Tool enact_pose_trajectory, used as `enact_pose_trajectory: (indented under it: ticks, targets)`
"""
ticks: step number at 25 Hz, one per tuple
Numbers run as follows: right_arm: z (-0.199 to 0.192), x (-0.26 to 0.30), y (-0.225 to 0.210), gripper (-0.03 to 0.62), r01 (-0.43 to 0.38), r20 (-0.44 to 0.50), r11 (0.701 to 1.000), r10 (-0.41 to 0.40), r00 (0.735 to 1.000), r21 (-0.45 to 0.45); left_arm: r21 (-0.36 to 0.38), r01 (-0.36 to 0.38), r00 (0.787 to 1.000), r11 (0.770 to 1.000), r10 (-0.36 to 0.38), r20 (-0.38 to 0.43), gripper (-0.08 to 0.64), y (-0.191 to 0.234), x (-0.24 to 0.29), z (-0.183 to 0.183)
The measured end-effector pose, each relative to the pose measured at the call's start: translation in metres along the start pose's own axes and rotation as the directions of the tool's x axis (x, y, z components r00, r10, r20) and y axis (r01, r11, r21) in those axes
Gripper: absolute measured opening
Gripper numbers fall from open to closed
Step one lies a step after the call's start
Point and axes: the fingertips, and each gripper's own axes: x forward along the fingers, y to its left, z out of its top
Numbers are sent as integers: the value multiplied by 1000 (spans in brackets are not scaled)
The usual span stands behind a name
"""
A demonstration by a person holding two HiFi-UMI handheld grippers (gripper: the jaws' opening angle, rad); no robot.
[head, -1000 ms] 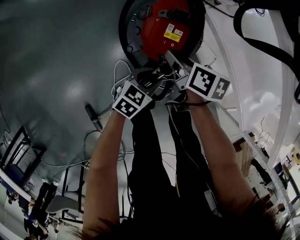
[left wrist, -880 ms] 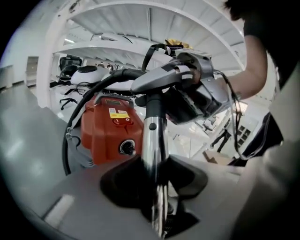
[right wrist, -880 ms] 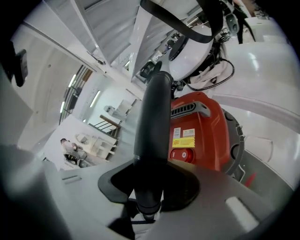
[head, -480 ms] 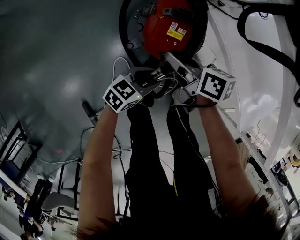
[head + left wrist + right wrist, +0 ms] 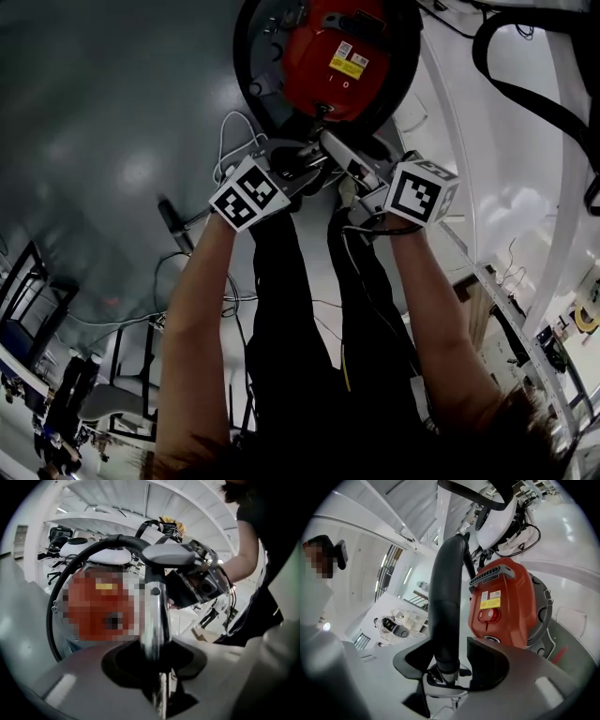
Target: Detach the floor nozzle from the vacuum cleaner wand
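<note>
Left gripper (image 5: 155,656) first: your jaws are closing on the chrome wand (image 5: 154,616), and the pads look tight against the tube on both sides. It runs straight up out of them to a grey handle piece (image 5: 169,555). A black hose (image 5: 70,581) comes off that piece and loops down to the left.

Your right gripper (image 5: 449,663) is doing the opposite, with its jaws opening. A dark grey tube (image 5: 446,597) stands between them, and you can see a gap between the tube and the ribbed pad on the right, so you're not gripping it. I can't tell from that view whether the other pad touches.

From the head view, the wand sits between your two grippers, just below the red vacuum canister (image 5: 337,56). The grippers are near each other, both pointing up the frame at the canister. The marker cubes (image 5: 248,192) are tilted on top of them, and your forearms (image 5: 197,319) reach in from the bottom of the frame. I can't make out the floor nozzle in any view.

Further out, the canister shows a yellow label and a round button on its red shell in the right gripper view. There's grey floor (image 5: 94,112) to the left of it, and your black trousers (image 5: 291,319) show between your arms. A white curved structure (image 5: 525,206) runs down the right side.
</note>
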Motion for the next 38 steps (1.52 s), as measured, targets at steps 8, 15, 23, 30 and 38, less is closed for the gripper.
enact_pose_trajectory:
  ticks: [8,15,23,30,38]
  targets:
    - [-1,-4,3,154,50,81,999,-49,995,-4,18,-1,999,1000,1,-36,128,1,-1,-1]
    - [3,-1,4,149,53,-17,998,-54,998,-30,23,-12,995,1000,14,-97,126,0,-2,-7]
    - [-3,-11,5,147,64,-26,996,-66,998,-63,-45,195,978,980,-198,-68,138,-21,1,-10]
    - [86,-47,-13,146,117,133,986,-102,986,-118,-25,66,977,997,-70,-204,130,-14,-16,-70]
    - [51,-34,-26,146,130,54,987,-125,991,-98,-30,-6,968,1000,-2,-253,133,-14,-29,-97]
